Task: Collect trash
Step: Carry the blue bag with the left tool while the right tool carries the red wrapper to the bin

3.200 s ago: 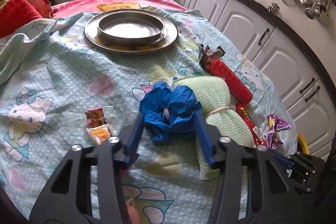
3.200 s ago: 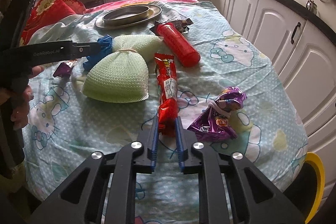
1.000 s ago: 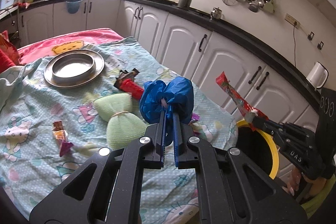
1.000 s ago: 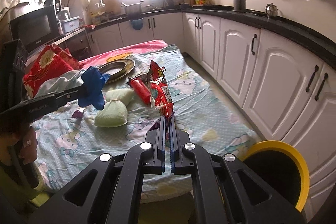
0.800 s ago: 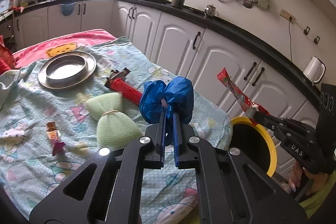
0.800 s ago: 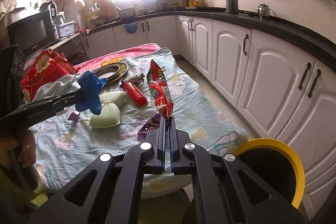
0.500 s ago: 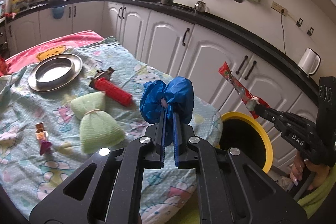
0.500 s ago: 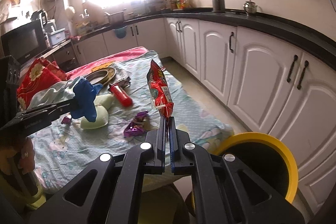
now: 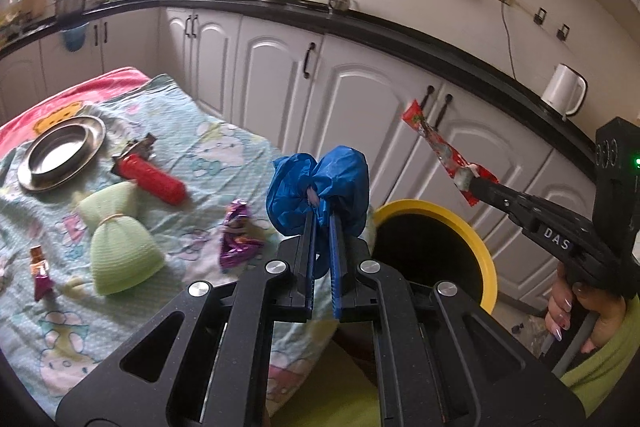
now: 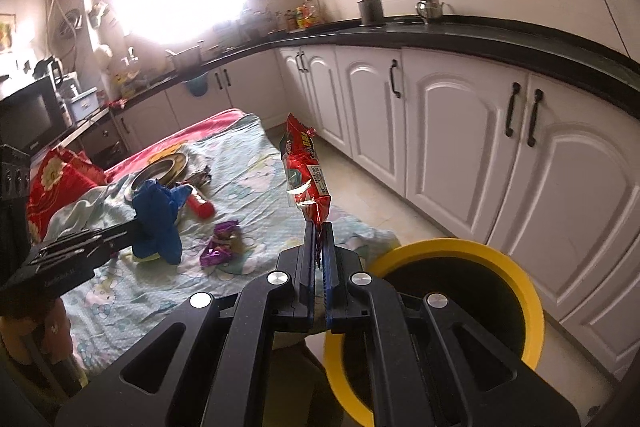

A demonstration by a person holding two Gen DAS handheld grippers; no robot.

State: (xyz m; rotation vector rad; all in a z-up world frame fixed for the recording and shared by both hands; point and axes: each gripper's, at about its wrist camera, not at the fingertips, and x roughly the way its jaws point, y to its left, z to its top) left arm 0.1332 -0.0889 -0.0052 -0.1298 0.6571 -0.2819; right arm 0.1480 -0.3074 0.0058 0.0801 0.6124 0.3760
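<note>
My left gripper [image 9: 320,213] is shut on a crumpled blue plastic bag [image 9: 318,187], held in the air past the table's edge, just left of the yellow-rimmed bin [image 9: 480,251]. My right gripper [image 10: 319,227] is shut on the lower end of a long red snack wrapper [image 10: 306,171], which stands upright above the left side of the bin [image 10: 532,299]. In the left wrist view that wrapper [image 9: 436,147] and the right gripper [image 9: 474,183] hang over the bin's far rim. The blue bag [image 10: 158,223] also shows in the right wrist view, left of the wrapper.
On the patterned cloth table [image 9: 224,147] lie a purple wrapper [image 9: 238,239], a green net pouch [image 9: 120,255], a red cylinder [image 9: 160,179], small wrappers [image 9: 40,271] and a metal plate [image 9: 60,155]. White cabinets [image 10: 460,131] stand behind the bin. A hand [image 9: 576,311] grips the right tool.
Both grippers have swung away from the table toward the yellow bin, each still holding its piece of trash. The bin now looms larger and nearer in both views.
</note>
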